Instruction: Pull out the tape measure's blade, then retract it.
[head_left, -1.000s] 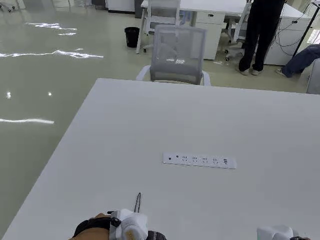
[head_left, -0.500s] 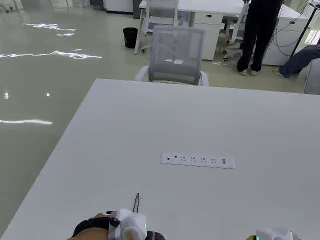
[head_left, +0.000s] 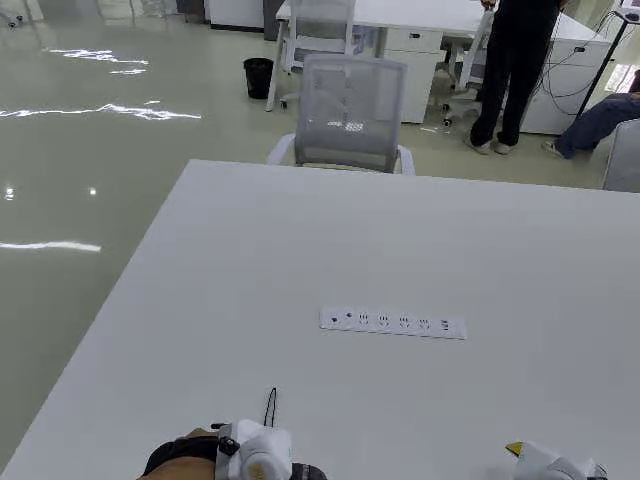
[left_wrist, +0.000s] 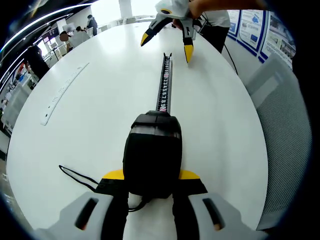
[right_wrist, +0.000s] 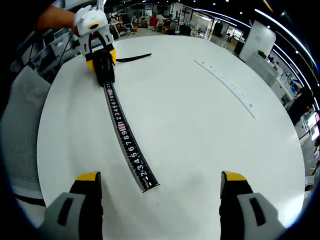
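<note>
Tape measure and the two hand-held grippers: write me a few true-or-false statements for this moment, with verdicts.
1. The left hand-held gripper is shut on the black tape measure case. True.
2. The blade is fully wound into the case. False: it lies extended, flat on the white table.
3. The right hand-held gripper pinches the blade's tip. False: its jaws stand wide open, with the tip lying between them, touching neither.
4. A power strip lies on the table. True.
</note>
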